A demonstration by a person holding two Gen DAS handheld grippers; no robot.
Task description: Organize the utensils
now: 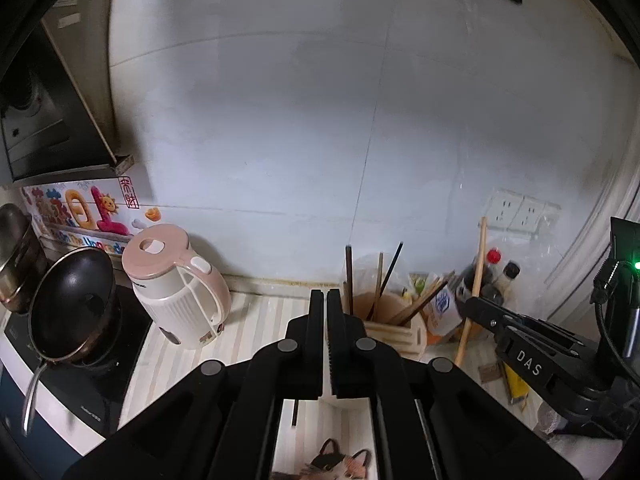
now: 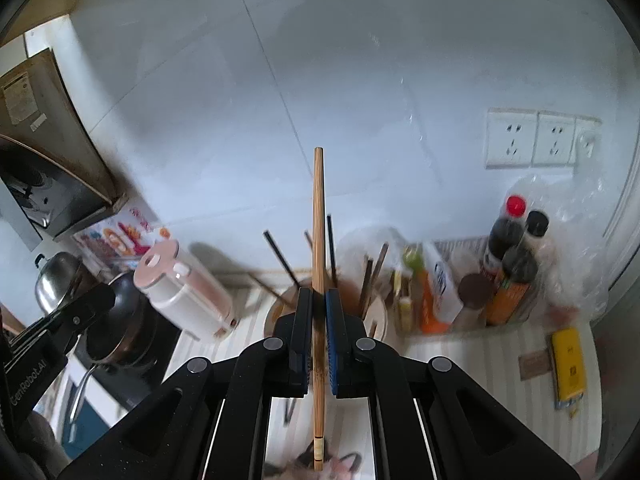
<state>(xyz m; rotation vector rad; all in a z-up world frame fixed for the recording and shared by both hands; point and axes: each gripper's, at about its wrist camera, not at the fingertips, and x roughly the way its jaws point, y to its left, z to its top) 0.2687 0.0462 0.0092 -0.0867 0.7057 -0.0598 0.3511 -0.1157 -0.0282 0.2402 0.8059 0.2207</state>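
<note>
A round beige utensil holder (image 1: 394, 326) stands on the striped counter with several chopsticks (image 1: 349, 278) sticking up out of it. My left gripper (image 1: 325, 300) is shut and empty, just in front of the holder. My right gripper (image 2: 319, 300) is shut on a light bamboo chopstick (image 2: 318, 216) and holds it upright above the holder (image 2: 378, 316). The same chopstick (image 1: 472, 292) and the right gripper (image 1: 464, 304) show at the right of the left wrist view. A dark chopstick (image 1: 295, 412) lies on the counter below my left fingers.
A pink and white kettle (image 1: 180, 284) stands left of the holder. A black pan (image 1: 72, 304) sits on a cooktop at far left. Sauce bottles (image 2: 508, 252) and packets crowd the right corner. A yellow pack (image 2: 568, 364) lies on the counter. Wall sockets (image 2: 536, 138) are above.
</note>
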